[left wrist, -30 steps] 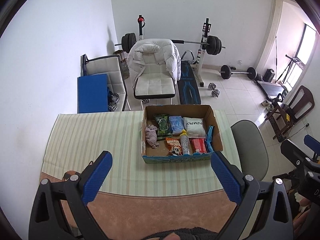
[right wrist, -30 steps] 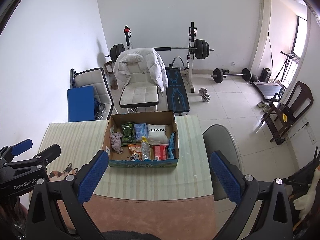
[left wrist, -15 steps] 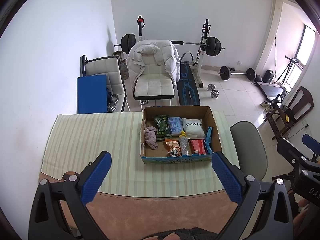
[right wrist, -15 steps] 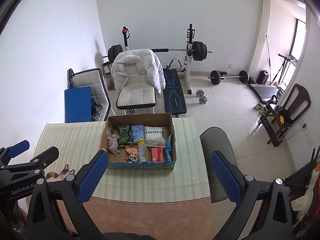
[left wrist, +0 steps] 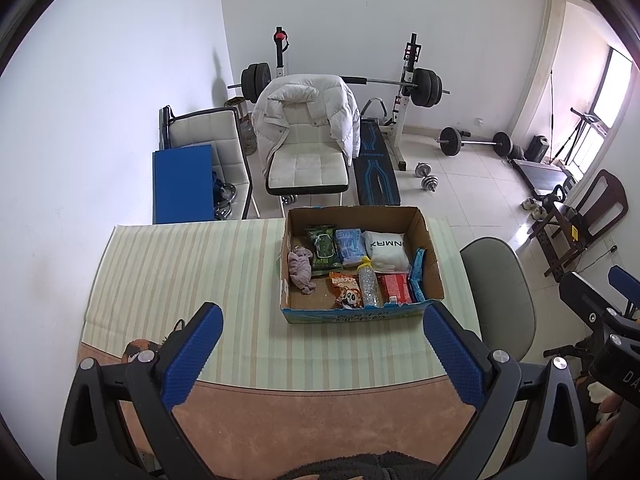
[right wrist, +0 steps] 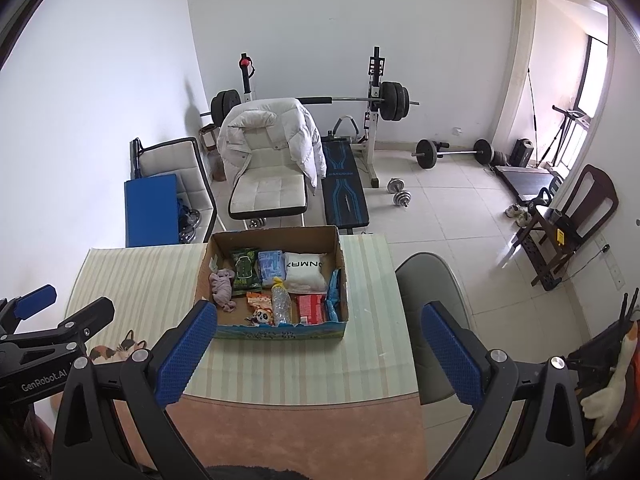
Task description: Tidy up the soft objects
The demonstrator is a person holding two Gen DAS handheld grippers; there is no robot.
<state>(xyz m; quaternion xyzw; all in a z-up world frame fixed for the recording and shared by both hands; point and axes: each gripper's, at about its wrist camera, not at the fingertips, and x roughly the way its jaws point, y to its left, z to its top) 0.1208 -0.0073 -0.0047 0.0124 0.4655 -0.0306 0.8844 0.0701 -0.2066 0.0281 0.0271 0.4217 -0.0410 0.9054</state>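
Two grippers are hanging high and back from the table, both with jaws spread wide and gripping nothing. The left gripper (left wrist: 322, 354) is framing the cardboard box (left wrist: 352, 314) between its blue pads, which suggests the person is holding back to take in the whole layout. The right gripper (right wrist: 318, 350) is sitting further right, over the table's near right corner, so the box is falling toward its left finger.

Everything soft is lying inside that box on the striped table mat (left wrist: 180, 264): a mauve cloth (left wrist: 301, 270) crumpled at the left, a green packet (left wrist: 322, 248) and a blue packet (left wrist: 350, 246) along the far side, a white pouch (left wrist: 387, 249) beside them. Nearer are sitting a panda snack bag (left wrist: 347, 290), a clear bottle (left wrist: 369, 286) lying down, a red pack (left wrist: 395, 288) and a blue pack (left wrist: 418, 276) standing against the right wall.

Whether this is a sorted box or one awaiting sorting, the layout is not telling; it fits either.
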